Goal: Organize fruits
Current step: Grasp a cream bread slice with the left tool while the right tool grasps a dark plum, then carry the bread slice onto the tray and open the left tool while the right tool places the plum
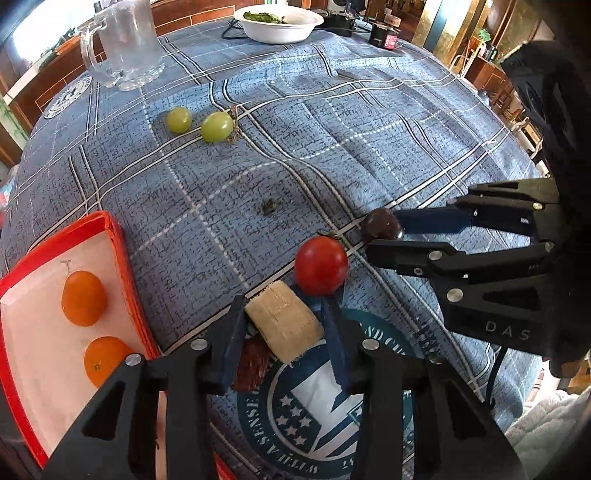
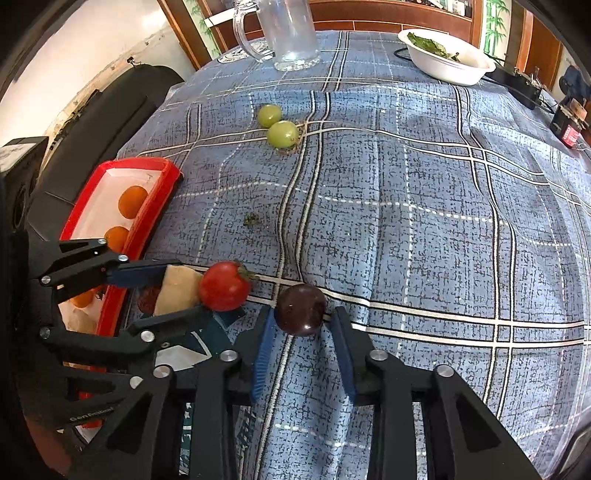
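the right gripper (image 2: 301,332) brackets a dark grape (image 2: 301,309) near the tablecloth's (image 2: 424,240) front edge, jaws apart, not yet gripping. beside it, the left gripper (image 1: 284,325) stands open around a pale block (image 1: 283,320). next: close, carry to the red tray (image 2: 155,206) at the left edge.

Blue checked tablecloth (image 1: 332,122) covers table, with round star badge print (image 1: 317,406) at bottom of left view. Clear glass mug (image 1: 123,44) stands upper left. White bowl (image 1: 280,22) with green leaves (image 1: 264,16) sits at top. Black boxes and cable (image 2: 517,83) lie upper right, near small red-and-black box (image 2: 569,129). Tiny dark crumb (image 1: 269,206) in middle.
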Action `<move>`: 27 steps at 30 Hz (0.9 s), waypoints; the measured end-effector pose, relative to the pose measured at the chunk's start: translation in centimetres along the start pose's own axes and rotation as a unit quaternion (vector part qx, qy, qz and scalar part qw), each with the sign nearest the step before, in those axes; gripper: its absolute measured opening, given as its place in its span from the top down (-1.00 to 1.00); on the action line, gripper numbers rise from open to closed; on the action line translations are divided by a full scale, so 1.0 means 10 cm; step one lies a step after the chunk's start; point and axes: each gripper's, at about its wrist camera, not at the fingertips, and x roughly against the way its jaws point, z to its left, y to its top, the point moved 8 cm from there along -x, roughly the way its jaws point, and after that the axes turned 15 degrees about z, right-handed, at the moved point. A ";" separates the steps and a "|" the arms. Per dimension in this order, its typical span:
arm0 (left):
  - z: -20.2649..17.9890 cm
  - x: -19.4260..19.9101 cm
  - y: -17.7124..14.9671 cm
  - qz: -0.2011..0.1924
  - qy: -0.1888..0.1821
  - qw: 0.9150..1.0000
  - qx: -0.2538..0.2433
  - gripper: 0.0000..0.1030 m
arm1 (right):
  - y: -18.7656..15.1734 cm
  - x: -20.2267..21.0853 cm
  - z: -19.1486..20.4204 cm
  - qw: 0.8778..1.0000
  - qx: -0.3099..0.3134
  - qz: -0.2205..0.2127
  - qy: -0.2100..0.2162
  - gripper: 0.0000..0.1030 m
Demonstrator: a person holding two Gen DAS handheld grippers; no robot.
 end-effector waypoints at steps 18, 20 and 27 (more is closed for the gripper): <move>0.20 0.52 -0.30 -0.074 -0.059 0.992 0.089 0.27 | -0.24 0.38 0.09 0.999 0.011 -0.038 0.037 0.49; 0.25 0.60 -0.40 -0.085 -0.064 0.989 0.105 0.27 | -0.32 0.41 0.09 0.998 0.011 -0.039 0.040 0.49; 0.50 0.82 -0.83 -0.112 -0.065 0.978 0.165 0.27 | -0.50 0.38 0.15 0.998 0.017 -0.027 0.046 0.49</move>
